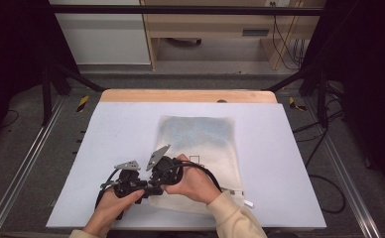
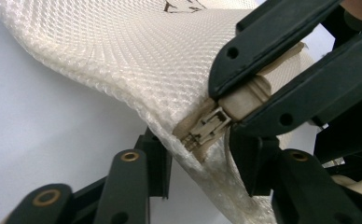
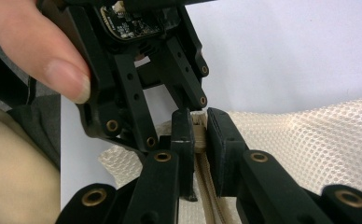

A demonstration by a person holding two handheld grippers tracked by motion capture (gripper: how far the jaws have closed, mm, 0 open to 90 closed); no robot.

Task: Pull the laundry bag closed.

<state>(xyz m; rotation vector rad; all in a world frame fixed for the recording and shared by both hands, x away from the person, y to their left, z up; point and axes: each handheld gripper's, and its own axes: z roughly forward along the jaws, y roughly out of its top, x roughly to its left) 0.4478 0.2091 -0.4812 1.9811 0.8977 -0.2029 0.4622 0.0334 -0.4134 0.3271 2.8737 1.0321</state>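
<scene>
Left gripper view is showing the zipper slider (image 2: 206,128) at the lifted near corner of the mesh laundry bag (image 2: 137,56), which is lying on the white surface (image 1: 121,129). The right claw (image 3: 198,135) is clamping it. The left claw (image 2: 193,172) is standing narrow around the bag edge, not gripping yet. I judge the zipper pull is starting; next the left claw needs a firm pinch on the fabric.

- Cream-white mesh zip bag (image 1: 200,148): flat on the table, long axis running 12 to 6 o'clock, its 7 o'clock corner lifted and curved.
- Beige plastic zipper slider (image 2: 212,125): at that lifted corner, on the beige zipper tape (image 3: 207,186) along the bag's edge.
</scene>
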